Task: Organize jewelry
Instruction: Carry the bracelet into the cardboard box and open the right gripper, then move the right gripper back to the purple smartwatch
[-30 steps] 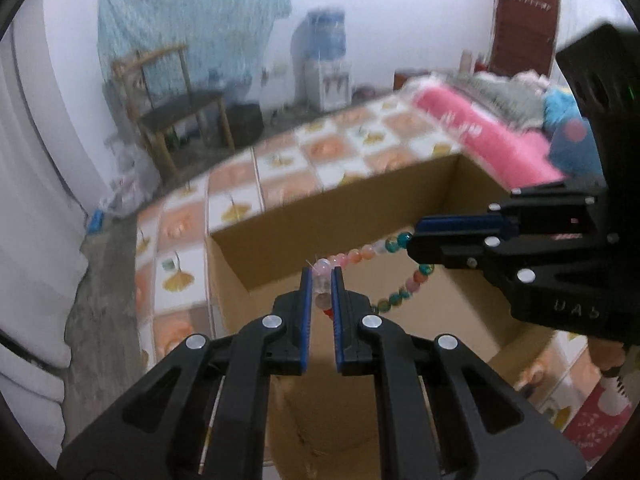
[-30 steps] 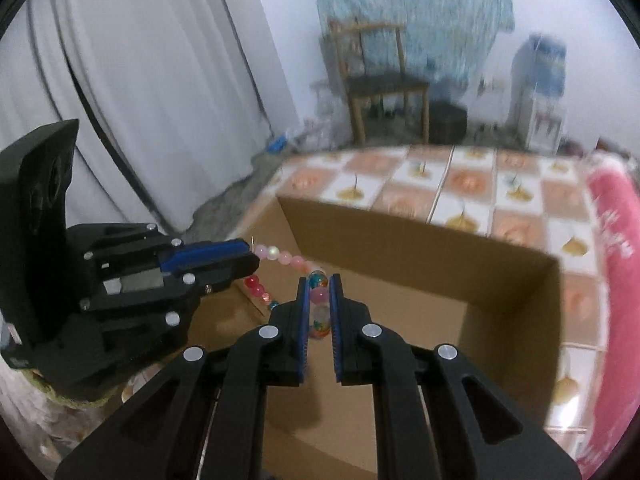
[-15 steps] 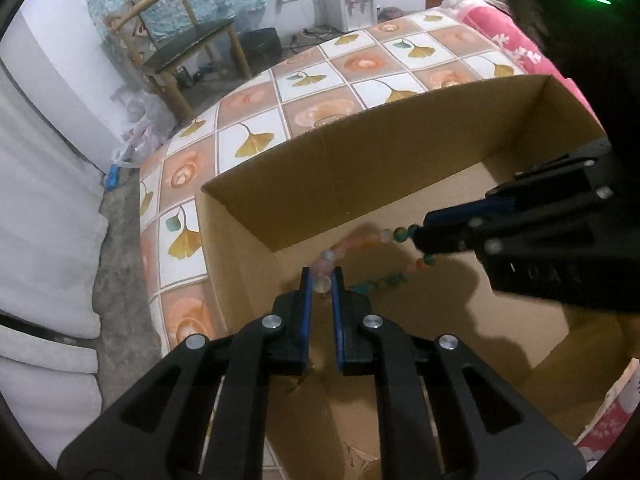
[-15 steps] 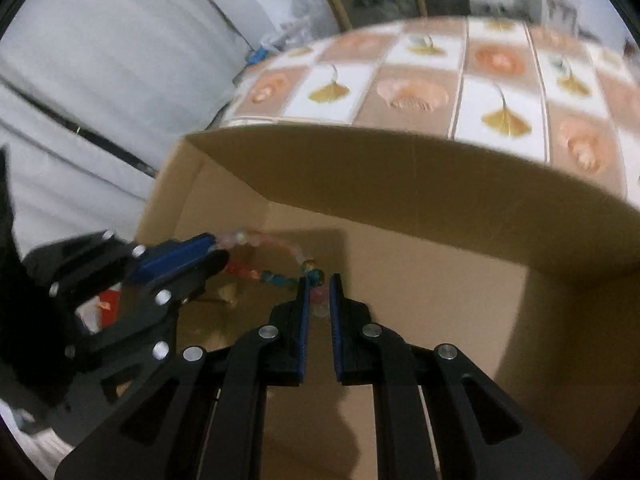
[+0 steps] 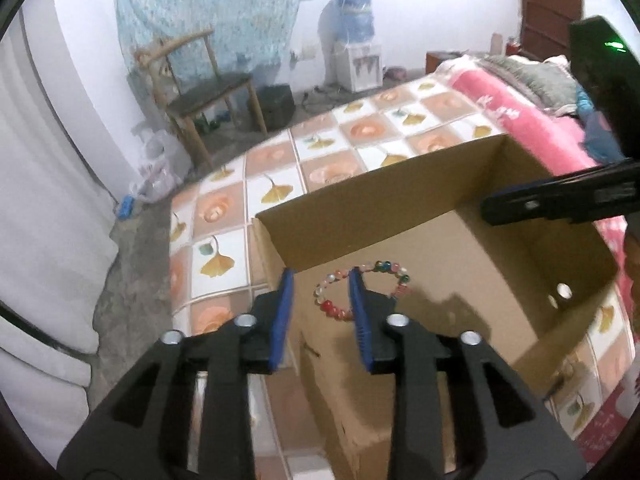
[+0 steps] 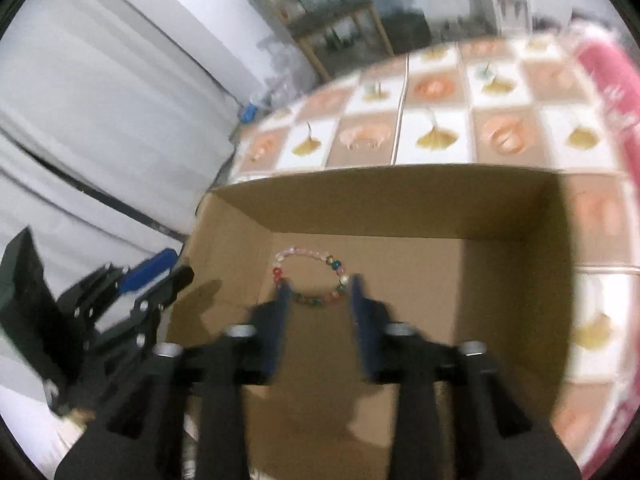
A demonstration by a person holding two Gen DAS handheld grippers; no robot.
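While the beaded bracelet is lying flat in the cardboard box, the left gripper and right gripper, jaws just opened and holding nothing, are best lifting straight clear.

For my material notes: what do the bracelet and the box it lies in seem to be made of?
Bracelet: round beads, glossy and partly translucent, pink, red and green; they look like glass or polished stone, which one I cannot tell. Box: plain brown cardboard, matte, with thin raw cut edges and folded corners.

Both wrist cameras look steeply down past their own jaws, from near, into one cardboard box, which both views share.
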